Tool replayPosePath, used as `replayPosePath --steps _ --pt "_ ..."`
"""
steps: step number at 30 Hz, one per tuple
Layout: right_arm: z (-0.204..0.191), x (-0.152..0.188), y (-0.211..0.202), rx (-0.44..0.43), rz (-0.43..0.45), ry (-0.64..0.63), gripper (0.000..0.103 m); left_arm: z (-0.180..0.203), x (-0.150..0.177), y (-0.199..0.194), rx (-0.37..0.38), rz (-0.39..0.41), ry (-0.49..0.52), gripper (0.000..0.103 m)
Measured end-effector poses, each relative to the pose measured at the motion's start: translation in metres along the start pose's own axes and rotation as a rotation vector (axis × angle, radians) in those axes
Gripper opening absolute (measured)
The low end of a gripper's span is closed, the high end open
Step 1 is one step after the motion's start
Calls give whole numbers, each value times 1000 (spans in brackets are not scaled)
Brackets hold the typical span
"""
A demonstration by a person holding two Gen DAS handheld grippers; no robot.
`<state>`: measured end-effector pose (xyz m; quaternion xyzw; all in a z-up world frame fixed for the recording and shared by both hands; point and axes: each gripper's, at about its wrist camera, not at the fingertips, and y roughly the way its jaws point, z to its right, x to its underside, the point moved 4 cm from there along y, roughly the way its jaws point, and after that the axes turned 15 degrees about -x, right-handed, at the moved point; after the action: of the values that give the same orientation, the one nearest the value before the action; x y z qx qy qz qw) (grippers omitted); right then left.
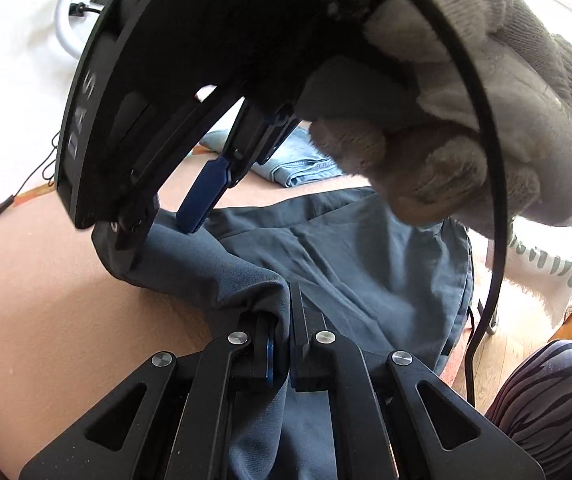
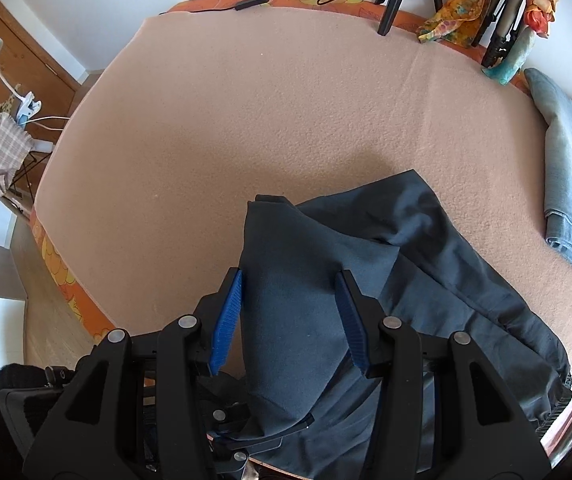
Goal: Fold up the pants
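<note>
Folding dark pants [image 2: 425, 280] lying on the pink bed [image 2: 246, 120]: left tongs [image 1: 289, 320] pinching a fold, right tongs [image 2: 289, 312] spread above the cloth. Next, probably lowering and closing the right tongs on the fabric.

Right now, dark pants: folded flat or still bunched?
Still bunched. The dark pants lie rumpled in uneven overlapping layers on the pink blanket, one edge pinched in the left gripper.

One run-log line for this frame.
left gripper shut on dark pants | right gripper open over pants | jeans aside
</note>
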<state>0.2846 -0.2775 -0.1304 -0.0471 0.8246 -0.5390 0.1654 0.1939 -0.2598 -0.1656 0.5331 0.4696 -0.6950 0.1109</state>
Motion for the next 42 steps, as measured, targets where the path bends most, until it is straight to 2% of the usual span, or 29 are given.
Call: replayPosePath --steps 1,2,3,6,9,10,15,18,19,21,22,29,31,37,39,42 --pt "2 0 3 20 -4 -10 41 2 0 0 0 1 2 3" --pt "3 0 5 38 5 -13 16 3 -1 -1 2 0 2 3" --pt "7 0 4 35 17 6 10 3 -2 -2 4 -2 4 3" --pt "20 3 -12 -26 113 61 7 -5 -1 -8 4 -21 6 6" --pt "35 10 -37 -89 205 111 7 -19 6 -20 37 -57 -22 26" --pt "40 12 -46 -105 235 133 7 -21 9 -20 45 -76 -42 36" --pt "64 17 -78 -180 351 214 7 -27 19 -9 161 -236 -139 38" --pt "69 22 -89 -201 392 229 7 -14 17 -1 183 -306 -75 40" --pt "70 23 -91 -213 404 231 7 -12 16 3 182 -329 -53 40" --pt "72 27 -95 -219 423 228 7 -7 14 5 200 -352 -24 28" --pt "75 29 -97 -228 432 230 7 -4 12 5 215 -361 -9 8" --pt "98 41 -123 -278 508 252 6 28 -21 -16 283 -336 108 5" --pt "105 46 -135 -280 528 249 6 43 -34 -20 323 -325 116 5" --pt "142 68 -167 -233 558 265 6 95 -66 -17 442 -286 143 4" --pt "159 78 -175 -214 564 281 6 117 -70 -11 468 -269 178 3" --pt "185 96 -184 -202 576 310 6 147 -71 3 516 -263 179 3"
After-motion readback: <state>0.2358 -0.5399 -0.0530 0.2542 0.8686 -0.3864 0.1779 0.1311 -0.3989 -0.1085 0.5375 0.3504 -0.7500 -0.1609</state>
